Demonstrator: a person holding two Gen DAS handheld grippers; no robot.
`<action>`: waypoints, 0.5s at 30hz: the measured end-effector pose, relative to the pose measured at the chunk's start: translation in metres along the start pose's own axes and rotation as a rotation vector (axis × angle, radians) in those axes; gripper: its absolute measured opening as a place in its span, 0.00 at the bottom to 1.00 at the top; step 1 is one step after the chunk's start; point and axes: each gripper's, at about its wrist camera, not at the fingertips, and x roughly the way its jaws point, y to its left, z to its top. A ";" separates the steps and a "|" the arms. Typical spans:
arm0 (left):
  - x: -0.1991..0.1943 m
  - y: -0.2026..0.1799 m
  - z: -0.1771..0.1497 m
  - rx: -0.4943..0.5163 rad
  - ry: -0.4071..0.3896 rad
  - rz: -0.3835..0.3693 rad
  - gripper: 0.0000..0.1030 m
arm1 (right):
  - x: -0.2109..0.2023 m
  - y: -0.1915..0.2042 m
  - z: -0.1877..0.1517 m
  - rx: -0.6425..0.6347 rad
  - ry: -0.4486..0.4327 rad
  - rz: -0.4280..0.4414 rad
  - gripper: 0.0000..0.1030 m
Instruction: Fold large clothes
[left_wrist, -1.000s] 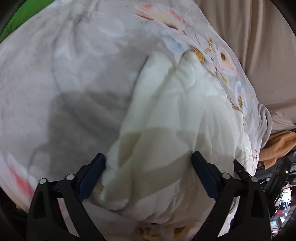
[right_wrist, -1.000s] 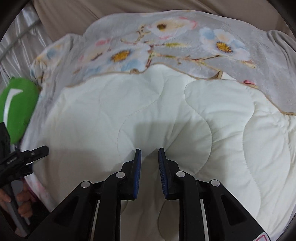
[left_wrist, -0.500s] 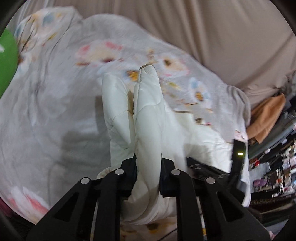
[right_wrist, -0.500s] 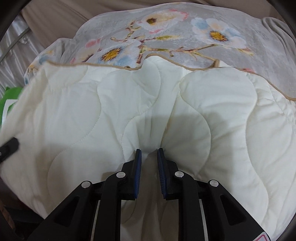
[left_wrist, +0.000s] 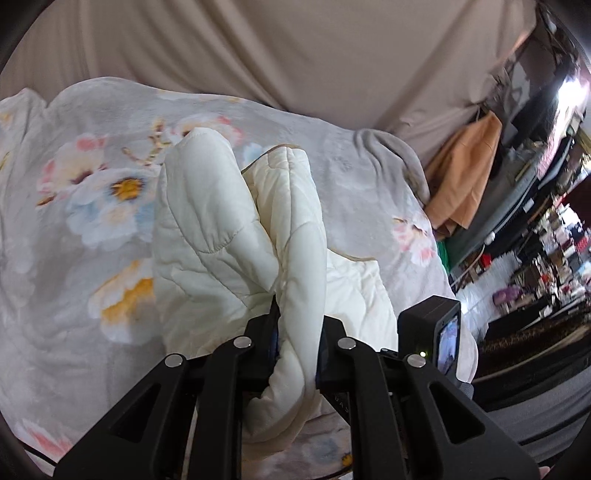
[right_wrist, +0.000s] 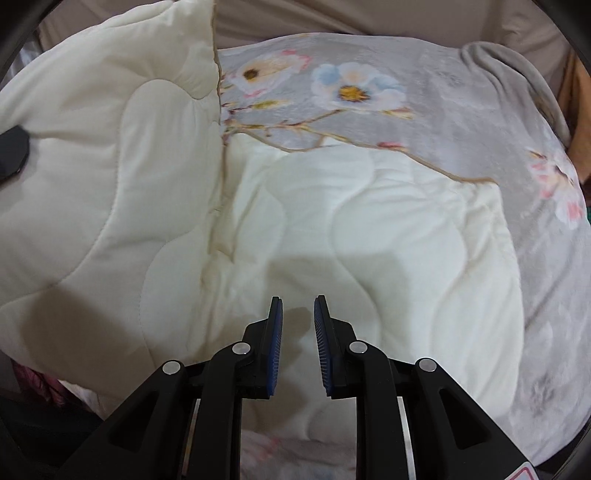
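The cream quilt (left_wrist: 236, 236) is clamped in a bunched fold by the left claw (left_wrist: 297, 354) and raised over the floral bed cover (left_wrist: 74, 206). The right claw (right_wrist: 298, 343) is held slightly apart around a pinch of the quilt's near edge. An orange cloth (left_wrist: 461, 173) is seen beyond the bed's right edge.

My left gripper (left_wrist: 297, 332) is clamped tight, jaws pinched on a thick bunched fold, tips pointing up and forward. My right gripper (right_wrist: 298, 325) sits low with its jaws close together but a narrow gap between the blue pads (right_wrist: 275, 332); whether they nip anything I can't tell. In the left view its black body shows just beside my left gripper
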 end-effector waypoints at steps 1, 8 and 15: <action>0.006 -0.006 -0.001 0.013 0.008 -0.001 0.11 | -0.002 -0.007 -0.002 0.021 0.004 -0.012 0.18; 0.058 -0.057 -0.010 0.120 0.090 0.017 0.11 | -0.018 -0.053 -0.021 0.077 -0.011 -0.045 0.18; 0.125 -0.099 -0.029 0.200 0.189 0.090 0.11 | -0.036 -0.102 -0.049 0.151 -0.015 -0.070 0.18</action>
